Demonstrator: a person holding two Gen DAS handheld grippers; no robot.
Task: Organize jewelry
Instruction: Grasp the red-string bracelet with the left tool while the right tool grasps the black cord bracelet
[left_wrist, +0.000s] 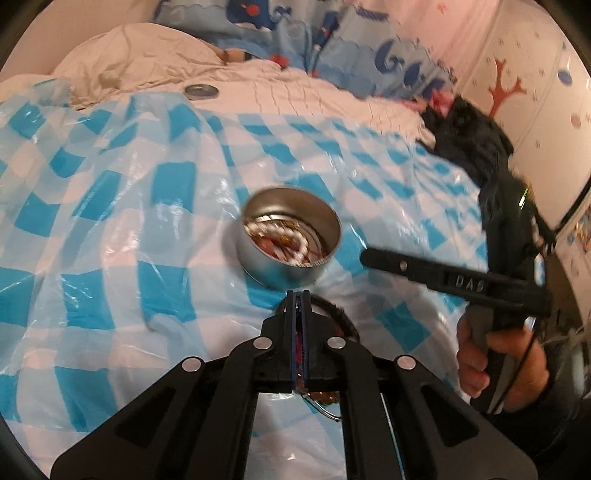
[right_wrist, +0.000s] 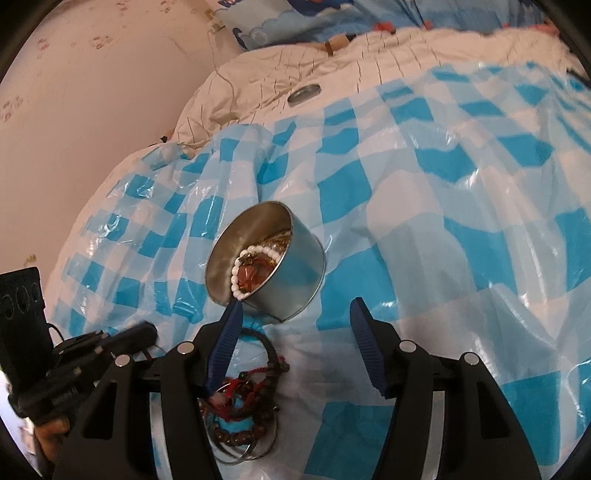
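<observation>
Blue checked plastic (left_wrist: 110, 221) covers our bed. Our left hand-held gripper (left_wrist: 298, 295) pinches a dark bracelet (left_wrist: 334, 308); our right hand-held gripper (right_wrist: 295, 314) is open. Next we drop it in the tin (left_wrist: 291, 236), mid-frame.

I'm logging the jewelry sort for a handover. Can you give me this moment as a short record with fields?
Surface: blue and white checked plastic sheet over bedding
Container: round silver metal tin, open, tipped toward the cameras
In the tin: white bead bracelet and other pieces
Still outside: pile of red cord and brown bead bracelets, near side of the tin
Lid: round silver metal lid lying apart on the white quilt
Left claw: shut; a held piece cannot be confirmed
Right claw: open, empty, at the tin
</observation>
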